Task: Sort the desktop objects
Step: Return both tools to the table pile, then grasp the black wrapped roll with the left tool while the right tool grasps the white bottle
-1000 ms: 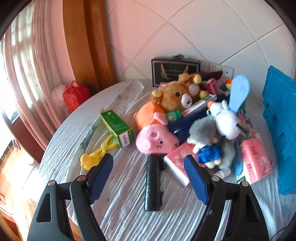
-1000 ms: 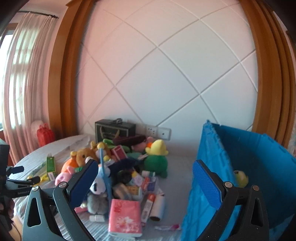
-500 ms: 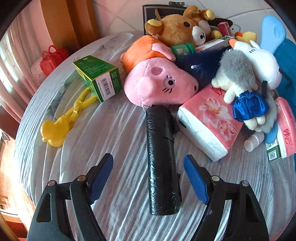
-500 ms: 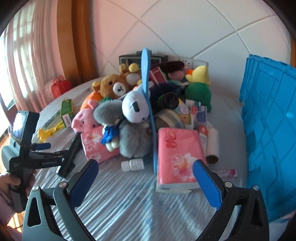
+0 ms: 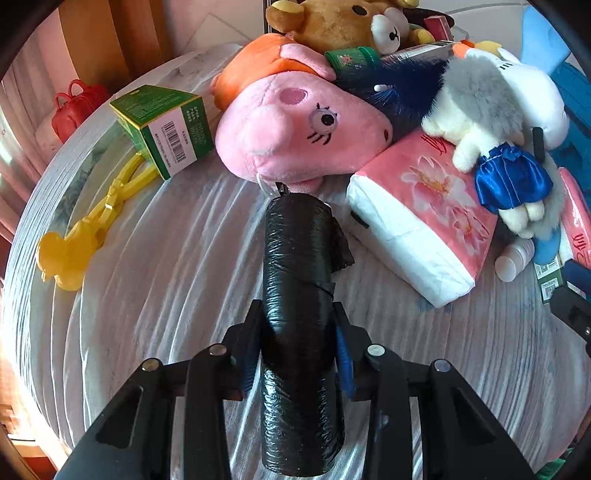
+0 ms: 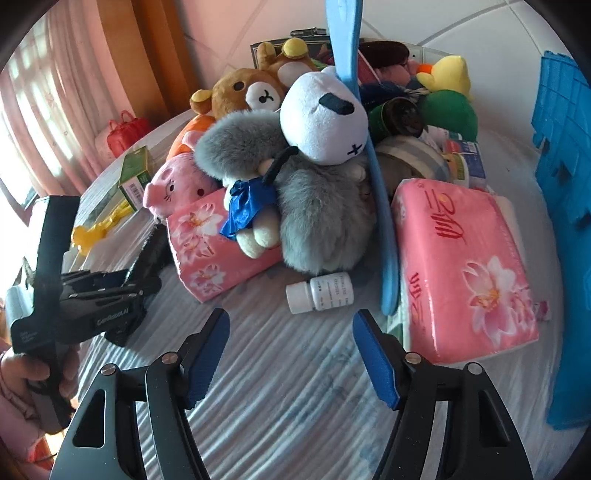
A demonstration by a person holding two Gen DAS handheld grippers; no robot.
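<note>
Closed in from a wide spread half a second back: left hand-held gripper (image 5: 297, 350), jaws just drawn together, blue pads now pressed on both sides of the black bag roll (image 5: 299, 295), gripped near its close end while it lies flat on the worktop (image 5: 166, 295). Narrowed as well over the same half second: right hand-held gripper (image 6: 290, 354), jaws just closing yet parted, nothing between them, hung over bare cloth just short of a white pill bottle (image 6: 319, 292). Nearer the pile in both views than before.

Just right of the roll, a pink tissue pack (image 5: 417, 225); at the roll's far tip, a pink pig plush (image 5: 295, 129); left of the roll, a yellow clip (image 5: 85, 236) and a green box (image 5: 166, 125). Beyond the pig, a brown bear plush (image 5: 332, 22).

Round worktop under a pale rippled cloth; past its far left edge, a red bag (image 5: 75, 107), pink curtains, wood trim.
</note>
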